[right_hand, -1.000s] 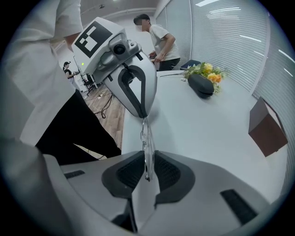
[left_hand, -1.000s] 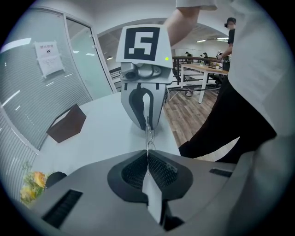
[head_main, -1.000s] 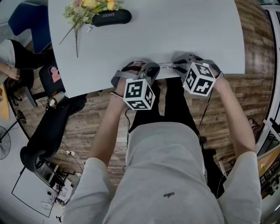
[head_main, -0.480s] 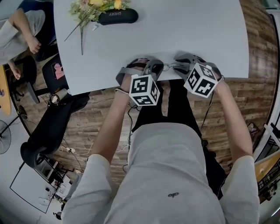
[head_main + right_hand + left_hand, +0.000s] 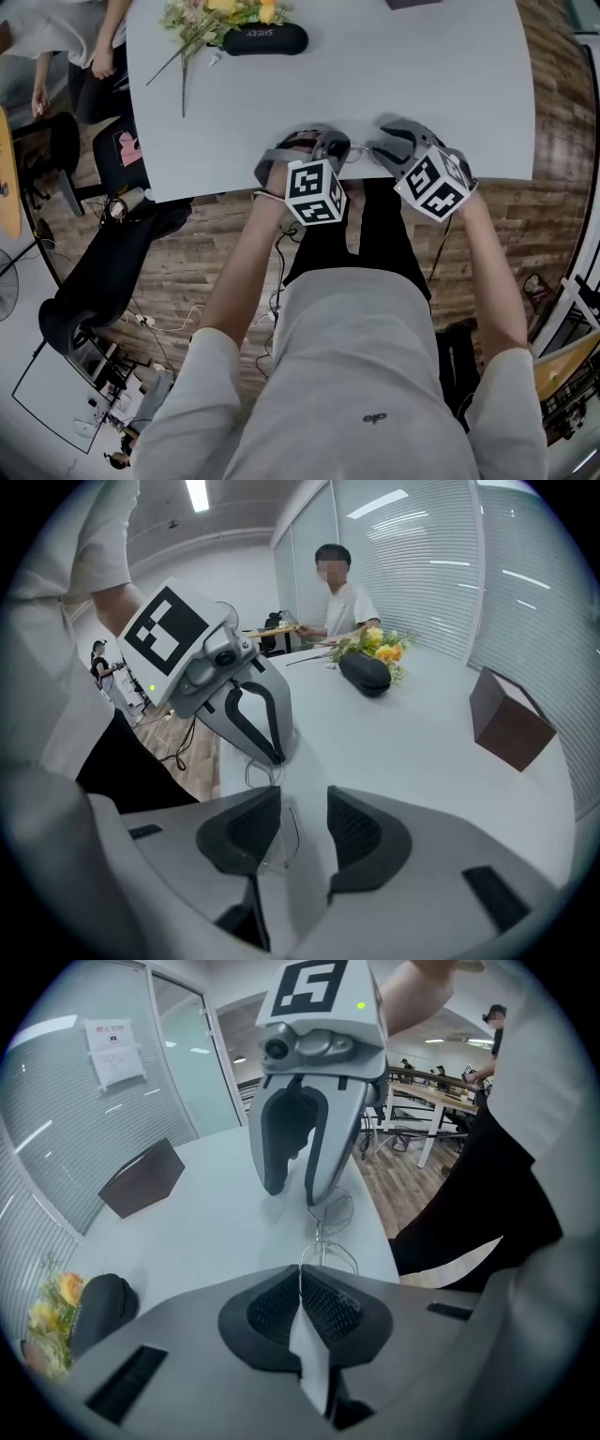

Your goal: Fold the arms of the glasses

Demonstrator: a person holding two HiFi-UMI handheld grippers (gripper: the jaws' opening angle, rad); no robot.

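Note:
Thin wire-framed glasses lie on the pale grey table, close to its front edge, between my two grippers. My left gripper is shut, and the wire rim runs right into its tips. From the other side it stands over the lens loop. My right gripper is opening. One thin arm of the glasses lies in the gap, and neither pad presses it. In the head view the left gripper and right gripper face each other.
A black glasses case and a bunch of flowers lie at the table's far left. A dark brown box stands further along the far side. A person sits at the far end, beside office chairs.
The left gripper has shifted a little to the right, toward the right gripper. Both stay at the glasses. The person at the far left has come further into view.

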